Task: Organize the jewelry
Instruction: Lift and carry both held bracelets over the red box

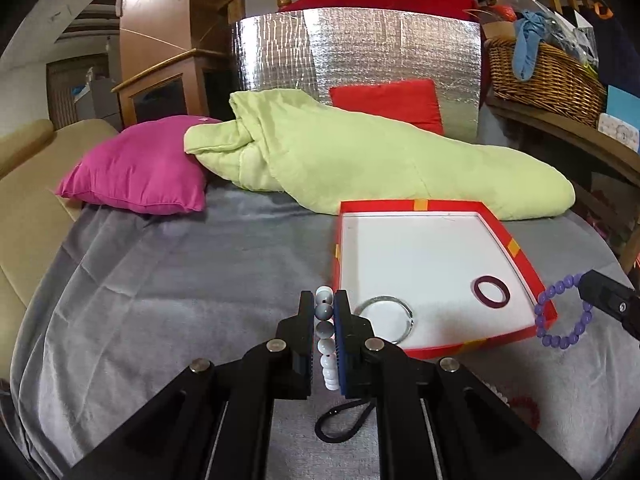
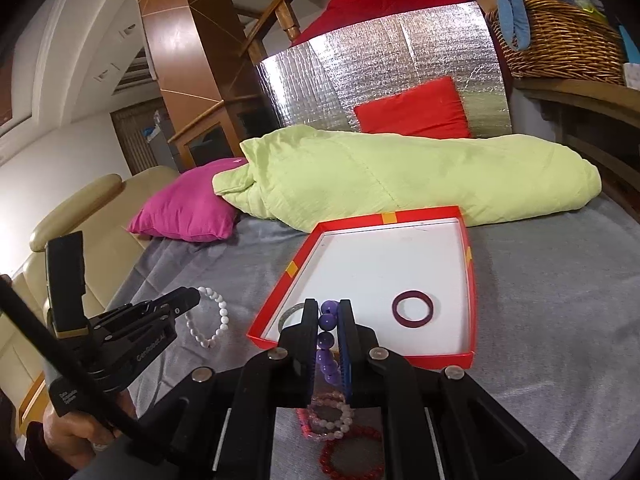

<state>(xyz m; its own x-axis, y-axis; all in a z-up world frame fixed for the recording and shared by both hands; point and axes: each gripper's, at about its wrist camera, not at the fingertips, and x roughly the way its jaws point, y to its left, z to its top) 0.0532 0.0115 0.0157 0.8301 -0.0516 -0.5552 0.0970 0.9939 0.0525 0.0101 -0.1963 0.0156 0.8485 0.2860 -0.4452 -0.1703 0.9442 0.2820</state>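
The left gripper [image 1: 324,312], clamped on the white bead bracelet [image 1: 326,344], and the right gripper [image 2: 329,320], clamped on the purple bead bracelet [image 2: 326,344], both hung just short of the red box [image 1: 516,246] ahead.

Surface: a bed covered by a grey blanket [image 1: 160,280], lightly creased.
Back edge: a rolled light-green quilt [image 1: 360,160] lies across it, one end overlapping a magenta pillow [image 1: 140,168].
Middle: a shallow red tray [image 2: 470,280] with a white floor sits flat, just in front of the quilt.
Near edge: a black hair tie [image 1: 344,420], a pink bead bracelet [image 2: 340,424] and a red bead bracelet [image 2: 360,460] lie on the blanket, the last two touching.
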